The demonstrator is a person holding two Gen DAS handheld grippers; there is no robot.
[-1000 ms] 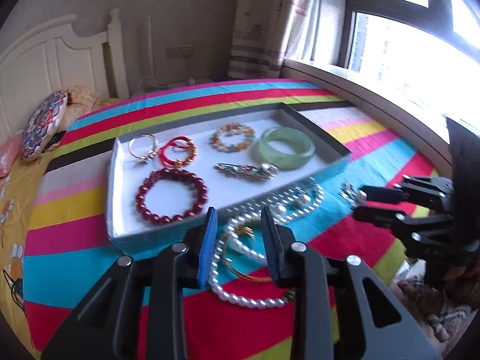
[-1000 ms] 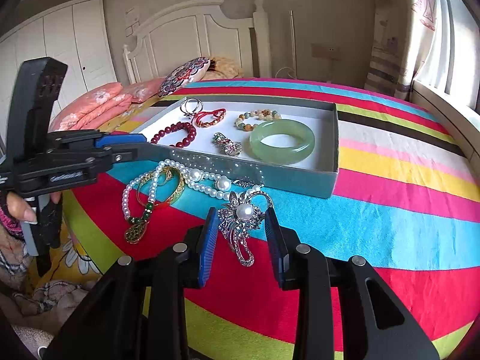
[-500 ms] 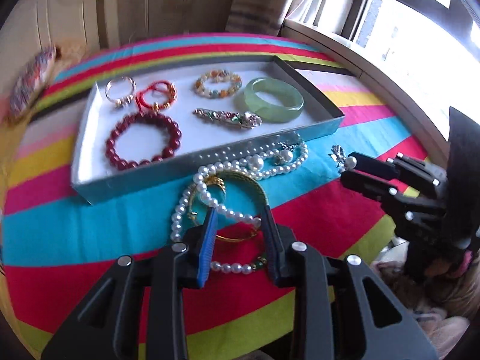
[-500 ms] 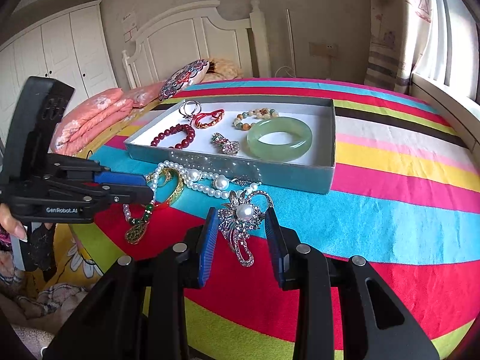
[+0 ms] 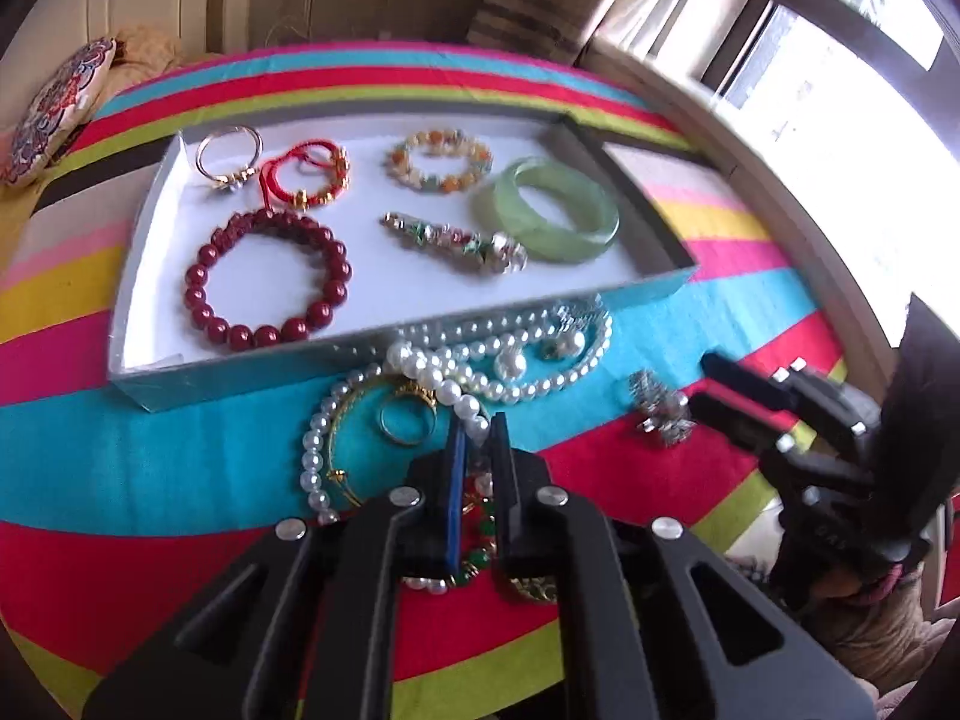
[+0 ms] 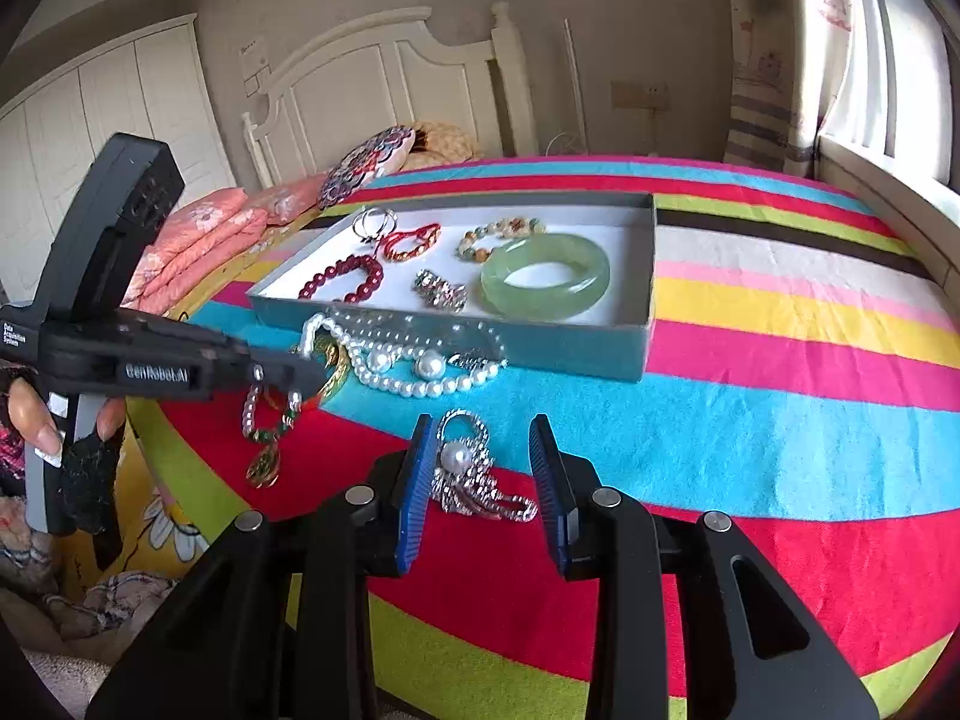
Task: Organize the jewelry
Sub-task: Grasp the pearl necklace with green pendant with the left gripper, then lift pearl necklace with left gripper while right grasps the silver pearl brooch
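A white-lined tray point(image 5: 144, 252) point(image 6: 645, 252) on the striped bed holds a red bead bracelet point(image 5: 264, 282), a jade bangle point(image 5: 546, 210) point(image 6: 546, 276), a silver brooch point(image 5: 456, 243) and smaller bracelets. In front of it lie a pearl necklace point(image 5: 480, 360) point(image 6: 408, 366) and a gold bangle point(image 5: 360, 414). My left gripper point(image 5: 477, 438) point(image 6: 312, 369) is shut on the pearl necklace. My right gripper point(image 6: 483, 444) point(image 5: 699, 387) is open, its fingers on either side of a silver pearl brooch point(image 6: 471, 468) point(image 5: 660, 411) lying on the bedspread.
A patterned round cushion point(image 6: 366, 165) and pink pillows point(image 6: 198, 240) lie at the headboard. A window ledge point(image 5: 750, 138) runs along the right. The bed's near edge drops off just below both grippers.
My left gripper has come down onto the jewelry pile and closed on the pearl strand. My right gripper has stayed open around the pearl brooch.
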